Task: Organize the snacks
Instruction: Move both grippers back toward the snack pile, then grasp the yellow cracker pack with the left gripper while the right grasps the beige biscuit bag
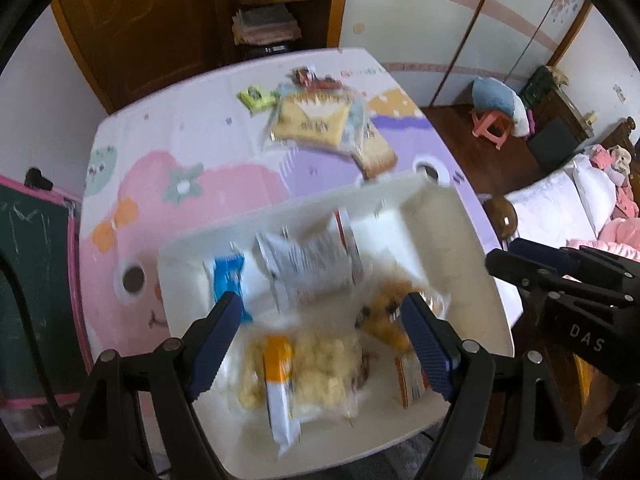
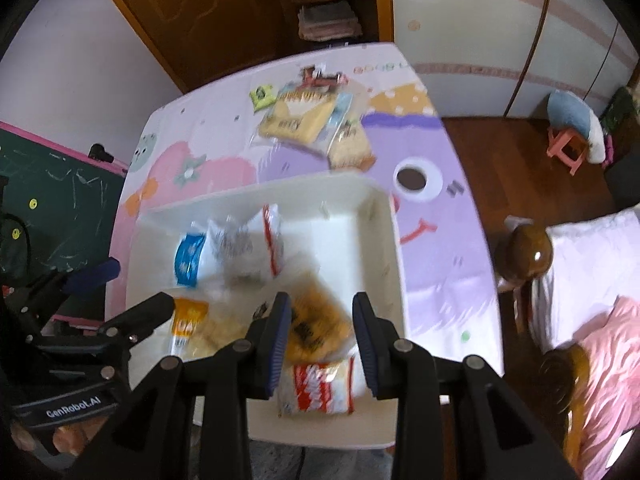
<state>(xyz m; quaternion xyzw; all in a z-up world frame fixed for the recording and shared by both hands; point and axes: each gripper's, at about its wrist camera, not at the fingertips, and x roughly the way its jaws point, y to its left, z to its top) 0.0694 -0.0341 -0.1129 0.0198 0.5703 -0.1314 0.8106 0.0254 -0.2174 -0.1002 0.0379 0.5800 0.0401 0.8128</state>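
Both grippers hang over the white bin [image 2: 394,248] on the near part of the table [image 2: 224,112]. The left gripper [image 1: 320,344] is spread wide, empty; the right gripper [image 2: 322,340] is narrower, its pads pinching nothing. Snack packets [image 2: 316,320] fill the bin; more snacks [image 1: 316,120] lie beyond it.

My left camera looks steeply down along my fingers [image 1: 224,340] into the white bin [image 1: 280,216] from close above. My right camera does the same from the bin's [image 2: 376,240] right side. Both share the bin, the counter [image 1: 200,128] beyond and the wooden cabinet [image 2: 224,12].
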